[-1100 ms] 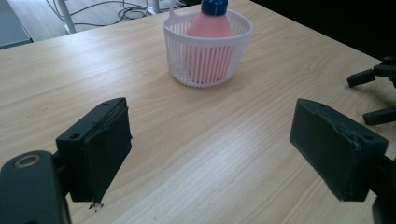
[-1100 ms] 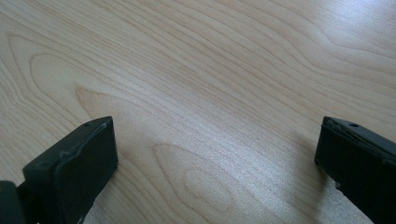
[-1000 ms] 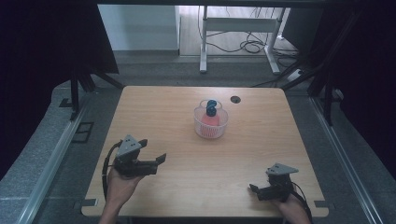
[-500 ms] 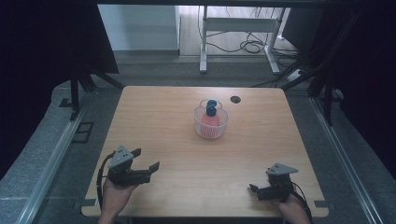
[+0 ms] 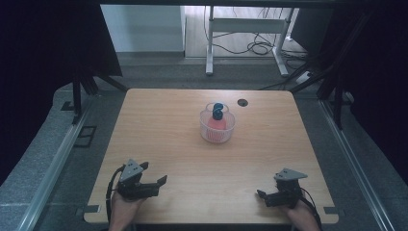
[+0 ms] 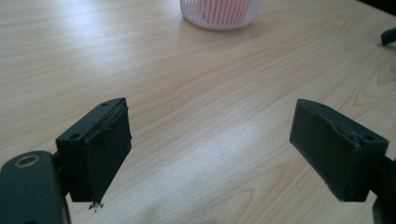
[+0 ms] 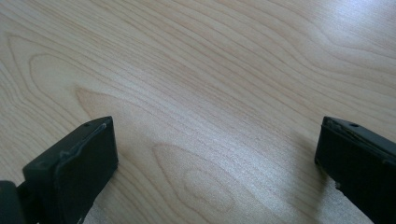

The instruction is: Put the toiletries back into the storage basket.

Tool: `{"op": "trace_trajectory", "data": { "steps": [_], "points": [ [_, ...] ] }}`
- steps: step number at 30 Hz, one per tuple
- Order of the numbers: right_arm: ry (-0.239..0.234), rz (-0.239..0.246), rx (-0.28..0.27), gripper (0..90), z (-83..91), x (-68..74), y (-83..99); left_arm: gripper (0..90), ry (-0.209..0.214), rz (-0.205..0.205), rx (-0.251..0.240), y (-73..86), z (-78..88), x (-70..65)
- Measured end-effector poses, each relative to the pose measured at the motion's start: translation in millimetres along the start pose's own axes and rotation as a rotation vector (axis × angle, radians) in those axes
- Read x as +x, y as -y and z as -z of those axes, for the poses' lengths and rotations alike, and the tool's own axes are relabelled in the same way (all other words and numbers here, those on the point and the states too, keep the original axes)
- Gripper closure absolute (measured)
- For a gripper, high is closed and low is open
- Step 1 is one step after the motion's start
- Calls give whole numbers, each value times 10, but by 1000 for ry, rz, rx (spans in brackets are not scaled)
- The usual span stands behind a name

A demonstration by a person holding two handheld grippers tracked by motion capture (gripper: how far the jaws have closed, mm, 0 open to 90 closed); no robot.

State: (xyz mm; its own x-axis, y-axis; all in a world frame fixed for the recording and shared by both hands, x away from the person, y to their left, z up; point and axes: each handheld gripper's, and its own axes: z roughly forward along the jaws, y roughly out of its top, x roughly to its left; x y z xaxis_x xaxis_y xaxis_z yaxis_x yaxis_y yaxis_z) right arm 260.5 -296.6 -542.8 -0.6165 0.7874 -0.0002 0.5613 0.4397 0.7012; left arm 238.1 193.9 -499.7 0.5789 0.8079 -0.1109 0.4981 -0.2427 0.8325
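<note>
comparing against the earlier frames, the wooden table [image 5: 168, 120] was found unchanged, while the left gripper [image 5: 155, 181] had been drawn back toward the near edge and lowered to the left corner region; the right gripper [image 5: 262, 195] had been kept in its place near the right corner. the white slatted basket [image 5: 217, 129] was left where it had been, past the middle of the table, with a pink item and dark blue rounded pieces [image 5: 218, 110] seen inside it, well apart from both tools. a small dark hole [image 5: 242, 102] was seen in the tabletop just behind and right of the basket.

in the left gripper view, the left gripper [image 6: 210, 154] was shown with its jaws spread wide, nothing between them, bare wood below and the basket [image 6: 219, 11] ahead. in the right gripper view, the right gripper [image 7: 217, 163] was likewise shown wide apart, nothing held, above bare wood grain.
</note>
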Motion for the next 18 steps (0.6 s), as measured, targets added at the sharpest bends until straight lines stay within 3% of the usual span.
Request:
{"op": "trace_trajectory", "data": {
  "steps": [9, 18],
  "points": [
    [0, 1, -1, 0, 0, 0, 0, 123, 1, -12, 49, 125, -110, -67],
    [1, 1, -1, 0, 0, 0, -1, 123, -2, -72, 163, 240, -301, -167]
  ]
}}
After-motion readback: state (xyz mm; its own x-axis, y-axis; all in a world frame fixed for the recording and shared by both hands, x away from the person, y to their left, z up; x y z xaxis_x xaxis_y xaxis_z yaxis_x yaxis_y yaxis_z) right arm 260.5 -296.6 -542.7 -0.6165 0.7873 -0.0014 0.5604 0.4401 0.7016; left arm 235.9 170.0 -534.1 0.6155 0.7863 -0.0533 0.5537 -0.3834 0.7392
